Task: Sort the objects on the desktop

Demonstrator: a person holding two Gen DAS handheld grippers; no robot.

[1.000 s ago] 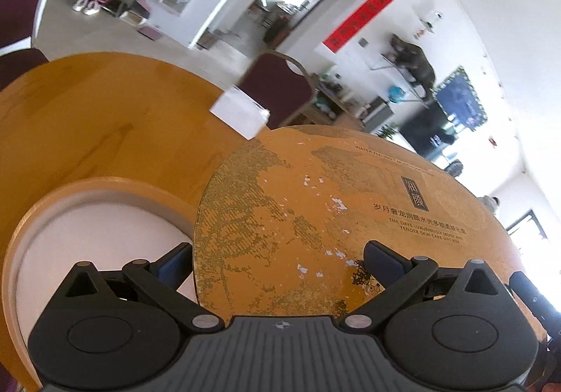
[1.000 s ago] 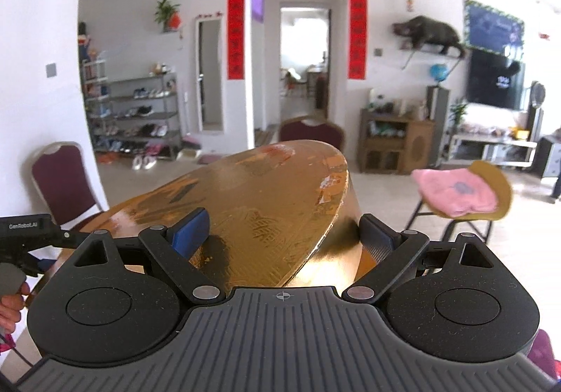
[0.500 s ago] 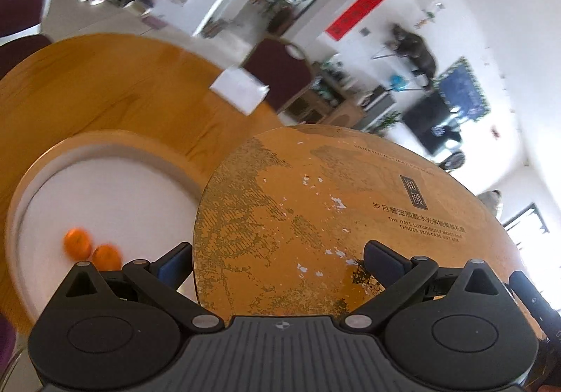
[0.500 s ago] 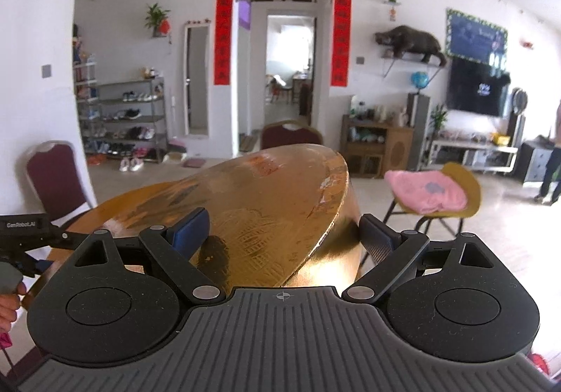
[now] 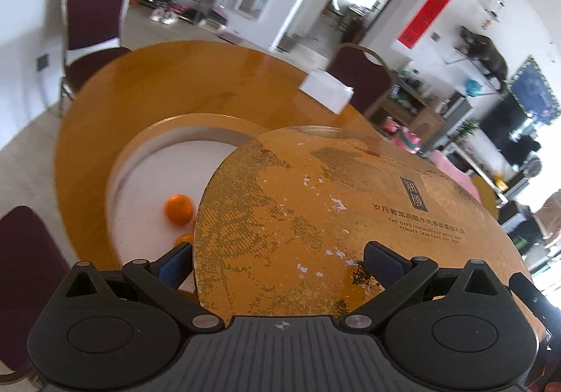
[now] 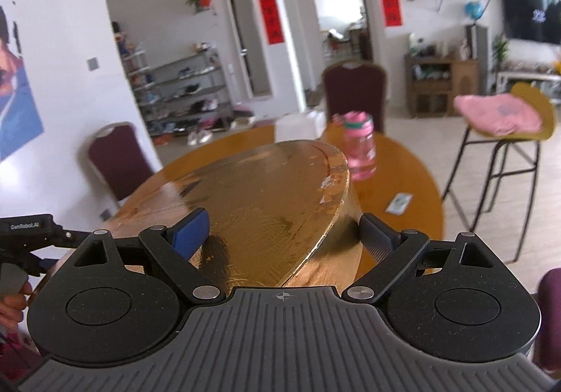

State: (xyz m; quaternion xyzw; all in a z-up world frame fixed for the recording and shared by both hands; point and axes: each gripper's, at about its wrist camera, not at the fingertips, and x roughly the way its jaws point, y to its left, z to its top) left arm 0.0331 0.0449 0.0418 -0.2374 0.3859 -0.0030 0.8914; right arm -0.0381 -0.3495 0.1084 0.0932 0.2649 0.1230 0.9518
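- The left gripper (image 5: pixel 278 260) was seen at the bottom of the left wrist view, its two fingers spread wide and pressed against opposite edges of a round golden box lid (image 5: pixel 336 216).
- The lid filled the centre and right of that view; printed text and a small dark label were noted on its upper right, with white chipped spots across the surface.
- The right gripper (image 6: pixel 282 232) was seen at the bottom of the right wrist view, likewise spread wide, with the same lid (image 6: pixel 266 195) clamped between its fingers at the near rim.
- A round box base (image 5: pixel 140 153) with a white interior was observed left of centre in the left wrist view, resting on the round wooden table (image 5: pixel 168 76) and partly covered by the lid.
- Two oranges were recorded inside the base: one (image 5: pixel 179 209) fully visible, a second (image 5: pixel 185 238) partly hidden by the lid's edge.
- A white box (image 5: pixel 326 92) was noted at the table's far edge, upper centre right.
- A pink bottle (image 6: pixel 359 150) stood upright on the table just beyond the lid in the right wrist view, with a small card (image 6: pixel 399 203) lying flat to its lower right.
- The other gripper's body (image 6: pixel 28 234) and part of a hand were noted at the left edge of that view.
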